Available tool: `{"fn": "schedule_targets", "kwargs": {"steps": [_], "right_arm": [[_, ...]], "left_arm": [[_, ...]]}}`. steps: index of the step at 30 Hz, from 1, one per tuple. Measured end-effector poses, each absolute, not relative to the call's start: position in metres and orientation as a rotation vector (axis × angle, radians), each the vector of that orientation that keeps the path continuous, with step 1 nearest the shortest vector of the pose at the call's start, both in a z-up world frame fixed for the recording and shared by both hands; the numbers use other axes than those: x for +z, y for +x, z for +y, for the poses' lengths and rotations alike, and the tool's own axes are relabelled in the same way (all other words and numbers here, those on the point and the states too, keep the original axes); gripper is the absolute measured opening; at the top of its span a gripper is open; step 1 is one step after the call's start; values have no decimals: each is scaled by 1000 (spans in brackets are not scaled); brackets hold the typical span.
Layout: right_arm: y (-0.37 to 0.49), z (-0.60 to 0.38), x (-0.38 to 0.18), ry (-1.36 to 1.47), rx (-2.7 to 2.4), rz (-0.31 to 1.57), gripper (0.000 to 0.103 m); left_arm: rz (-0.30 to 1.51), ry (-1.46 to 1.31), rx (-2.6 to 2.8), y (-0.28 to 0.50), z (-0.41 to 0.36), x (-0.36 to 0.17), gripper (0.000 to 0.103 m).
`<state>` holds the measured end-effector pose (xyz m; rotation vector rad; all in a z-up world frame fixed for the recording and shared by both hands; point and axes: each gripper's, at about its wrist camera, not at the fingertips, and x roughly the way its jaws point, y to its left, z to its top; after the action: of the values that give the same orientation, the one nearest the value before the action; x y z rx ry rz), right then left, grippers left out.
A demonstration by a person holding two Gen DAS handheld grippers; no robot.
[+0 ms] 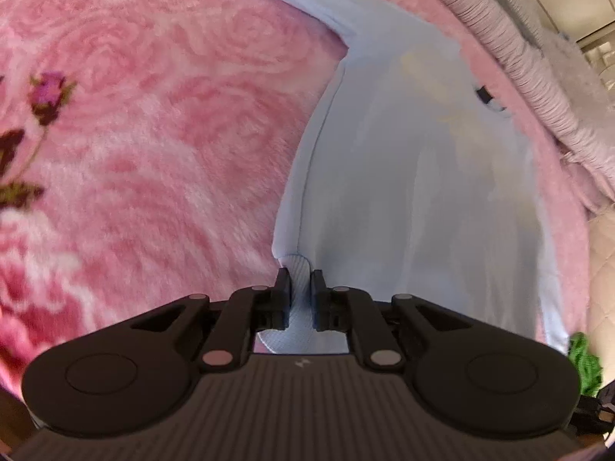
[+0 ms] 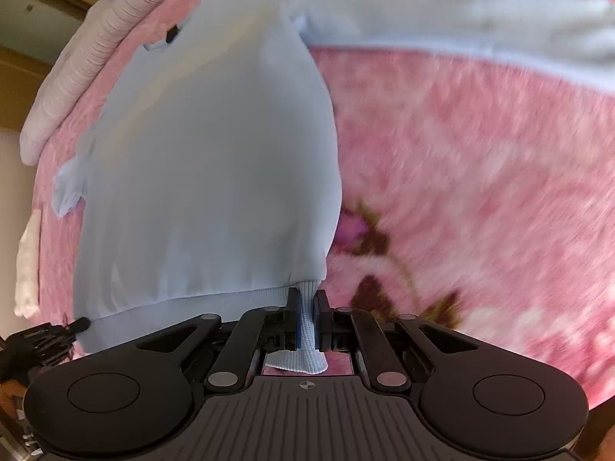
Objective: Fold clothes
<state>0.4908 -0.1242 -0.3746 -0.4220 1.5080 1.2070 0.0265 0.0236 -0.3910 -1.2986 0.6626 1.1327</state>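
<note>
Two grippers pinch the hem corners of a pale blue sweatshirt (image 2: 207, 161) spread on a pink rose-patterned blanket (image 1: 134, 134).

The left gripper (image 1: 300, 294) is clamped on the ribbed hem (image 1: 298, 269) at one bottom corner; the right gripper (image 2: 306, 309) is closed on the ribbed band (image 2: 307, 326) at the other. The sweatshirt lies flat, its collar toward the far edge by a grey ribbed cushion (image 1: 511, 50), one sleeve (image 2: 480, 11) stretched out sideways. Holding both corners at once likely keeps the hem taut and square, ready to carry the lower half up toward the collar for a fold.
</note>
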Motion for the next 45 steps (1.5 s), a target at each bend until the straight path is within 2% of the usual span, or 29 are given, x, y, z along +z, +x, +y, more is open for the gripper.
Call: {"fn": "schedule_targets", "kwargs": {"steps": [5,7,9,14,22,26,29,35,38,40,41,42,45], "right_arm": [[498,-137,-379,-526,1120,1494,5],[494,-136,-382,-582,1100,1476,11],[493,-129,-369,-612,1096,1393,33],[504,-93,-327,-513,1072,1159,39],[489,-16,-346,-359,1082,1267,40],[471,14,-355,-407,1087,1273,40],[461,25,-358,-437,1066,1257,40],[449,43,-365,-474,964,1234,40],[438,46,-367,-492,952,1225,40],[431,49,-370,-517,949,1226,40],[428,51,-372,-531,947,1229,40],[423,53,-374,-545,951,1233,40],[413,60,-375,-565,979,1233,40]], "left_arm": [[749,-1303,1119,46,-1,-399,9],[773,-1305,1147,49,-4,-403,12],[743,-1318,1156,44,-1,-394,14],[677,-1251,1224,17,23,-366,23],[544,-1181,1357,-27,143,-378,26],[494,-1131,1455,-48,217,-387,26],[454,-1124,1499,-69,271,-393,30],[332,-1122,1611,-111,343,-407,33],[292,-1144,1620,-121,365,-417,40],[256,-1196,1616,-128,376,-428,36],[240,-1174,1609,-129,373,-425,13],[225,-1148,1602,-129,369,-421,4],[196,-1018,1628,-129,343,-397,4]]}}
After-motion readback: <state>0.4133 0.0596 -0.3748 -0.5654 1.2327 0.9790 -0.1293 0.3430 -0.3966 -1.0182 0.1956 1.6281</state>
